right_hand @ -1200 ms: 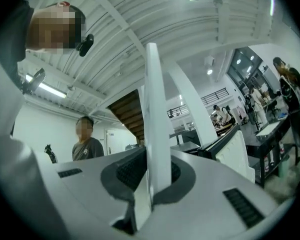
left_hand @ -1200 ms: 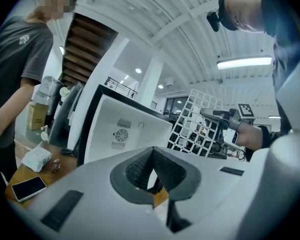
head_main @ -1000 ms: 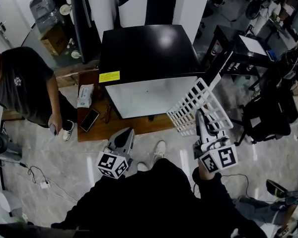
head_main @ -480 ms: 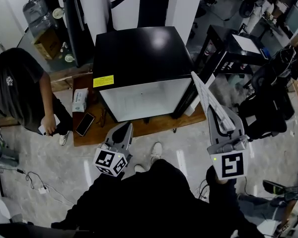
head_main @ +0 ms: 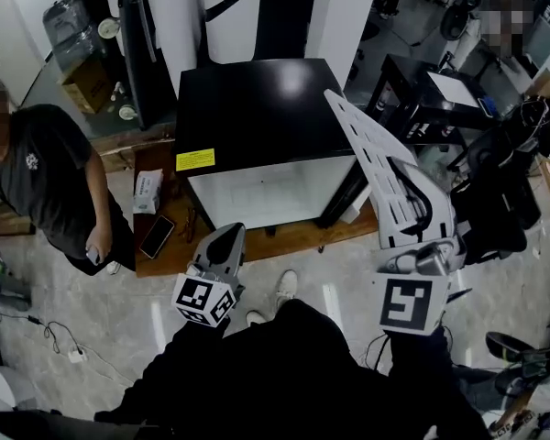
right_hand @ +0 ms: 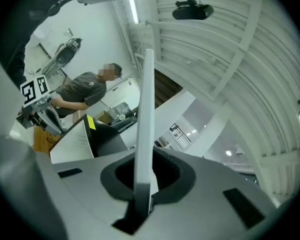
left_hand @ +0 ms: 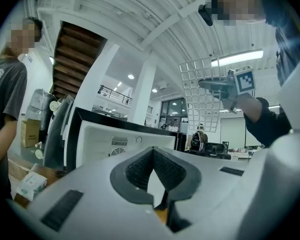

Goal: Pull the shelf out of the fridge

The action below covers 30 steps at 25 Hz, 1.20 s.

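The black mini fridge (head_main: 257,108) stands on a wooden board with its white inside (head_main: 266,189) facing me. The white wire shelf (head_main: 371,159) is out of the fridge and tilted up in the air over its right corner. My right gripper (head_main: 412,232) is shut on the shelf's near edge. In the right gripper view the shelf (right_hand: 145,119) runs edge-on between the jaws. My left gripper (head_main: 224,243) hangs shut and empty in front of the fridge. In the left gripper view the fridge (left_hand: 115,139) lies ahead and the shelf (left_hand: 200,101) is high on the right.
A person in a dark shirt (head_main: 46,168) stands left of the fridge. A phone (head_main: 156,236) and a tissue pack (head_main: 147,191) lie on the wooden board (head_main: 284,236). A black table (head_main: 440,99) and a dark chair (head_main: 495,200) stand on the right. Cables (head_main: 64,337) lie on the floor.
My right gripper has lifted the shelf and swung it from low beside the fridge's front to high over its right corner. The left gripper has stayed where it was.
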{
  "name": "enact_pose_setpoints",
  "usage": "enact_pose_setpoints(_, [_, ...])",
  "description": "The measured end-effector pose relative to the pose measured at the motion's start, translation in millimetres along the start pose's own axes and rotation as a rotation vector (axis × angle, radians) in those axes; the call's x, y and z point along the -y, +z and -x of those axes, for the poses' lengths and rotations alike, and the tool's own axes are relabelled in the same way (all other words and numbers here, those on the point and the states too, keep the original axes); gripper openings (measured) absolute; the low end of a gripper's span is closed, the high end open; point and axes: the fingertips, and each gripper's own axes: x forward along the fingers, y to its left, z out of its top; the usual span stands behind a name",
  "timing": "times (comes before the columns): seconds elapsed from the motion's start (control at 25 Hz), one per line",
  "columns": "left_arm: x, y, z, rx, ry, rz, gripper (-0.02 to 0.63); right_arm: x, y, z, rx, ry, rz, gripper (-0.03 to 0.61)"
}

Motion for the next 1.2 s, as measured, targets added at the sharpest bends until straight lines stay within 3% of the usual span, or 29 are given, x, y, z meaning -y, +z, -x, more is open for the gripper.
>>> enact_pose_setpoints(0.24, [-19.2,10.4,0.6,0.015,0.045,-0.011,0.005,-41.4,32.0,-62.4,0.038,0.067,0.124,0.034])
enact_pose_setpoints(0.48, [-37.1,10.5,3.9,0.021,0.083,-0.005,0.005,-85.9,46.0,-113.6,0.062,0.131,0.142,0.035])
enact_pose_setpoints(0.68, [-50.7,5.0,6.7,0.021,0.119,0.001,0.005,-124.6,42.2,-148.6,0.055,0.235,0.158,0.031])
enact_pose_setpoints(0.8, [-56.6,0.2,8.8,0.010,0.127,0.010,0.005,-138.5,42.4,-165.9,0.036,0.267,0.179,0.032])
enact_pose_setpoints(1.2, [-74.1,-12.0,7.4,-0.006,0.145,0.060,0.005,-206.4,37.6,-221.7,-0.111,0.518,0.344,0.046])
